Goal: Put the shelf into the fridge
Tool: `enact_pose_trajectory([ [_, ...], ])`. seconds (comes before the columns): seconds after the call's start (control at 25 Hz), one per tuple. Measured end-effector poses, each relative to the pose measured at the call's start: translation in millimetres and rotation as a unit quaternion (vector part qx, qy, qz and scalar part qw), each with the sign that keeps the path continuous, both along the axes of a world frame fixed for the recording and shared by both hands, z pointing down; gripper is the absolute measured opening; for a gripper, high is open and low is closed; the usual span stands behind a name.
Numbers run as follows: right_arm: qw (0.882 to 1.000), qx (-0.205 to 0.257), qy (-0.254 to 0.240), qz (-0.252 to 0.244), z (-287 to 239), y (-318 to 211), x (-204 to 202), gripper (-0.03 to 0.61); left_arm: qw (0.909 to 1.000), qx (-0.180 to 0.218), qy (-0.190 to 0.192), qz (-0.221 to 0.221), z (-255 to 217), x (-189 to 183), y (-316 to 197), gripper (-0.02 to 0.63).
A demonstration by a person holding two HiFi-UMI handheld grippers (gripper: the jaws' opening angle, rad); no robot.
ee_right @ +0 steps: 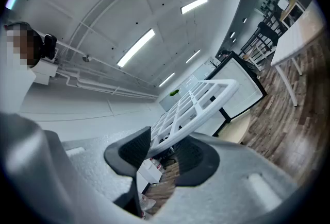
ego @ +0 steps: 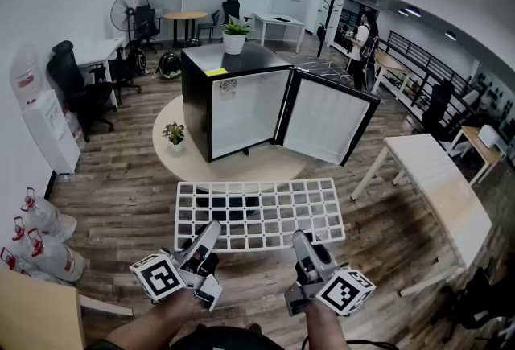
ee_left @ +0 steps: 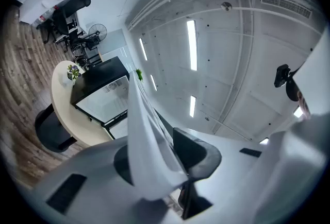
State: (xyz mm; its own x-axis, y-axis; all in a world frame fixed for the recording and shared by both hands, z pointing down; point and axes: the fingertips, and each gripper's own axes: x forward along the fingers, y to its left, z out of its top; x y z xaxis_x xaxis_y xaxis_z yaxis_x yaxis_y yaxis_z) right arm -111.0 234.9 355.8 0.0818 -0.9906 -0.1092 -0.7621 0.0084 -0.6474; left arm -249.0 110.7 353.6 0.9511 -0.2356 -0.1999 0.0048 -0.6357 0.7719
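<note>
A white grid shelf hangs level in the air in front of me, its near edge held by both grippers. My left gripper is shut on the shelf's near left edge, and my right gripper is shut on its near right edge. In the left gripper view the shelf runs edge-on between the jaws of the left gripper. The right gripper clamps the shelf between its dark pads. Beyond stands the black fridge, its door swung open to the right, white inside.
The fridge stands on a low round beige platform with a small potted plant. A white table is at the right. A water cooler and water bottles are at the left. A person stands far back.
</note>
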Motion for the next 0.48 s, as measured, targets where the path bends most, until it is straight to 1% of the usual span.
enact_pose_trajectory([
  [0.48, 1.0, 0.003, 0.005, -0.004, -1, 16, 16, 0.144, 1.0, 0.002, 0.002, -0.001, 1, 16, 16, 0.087],
])
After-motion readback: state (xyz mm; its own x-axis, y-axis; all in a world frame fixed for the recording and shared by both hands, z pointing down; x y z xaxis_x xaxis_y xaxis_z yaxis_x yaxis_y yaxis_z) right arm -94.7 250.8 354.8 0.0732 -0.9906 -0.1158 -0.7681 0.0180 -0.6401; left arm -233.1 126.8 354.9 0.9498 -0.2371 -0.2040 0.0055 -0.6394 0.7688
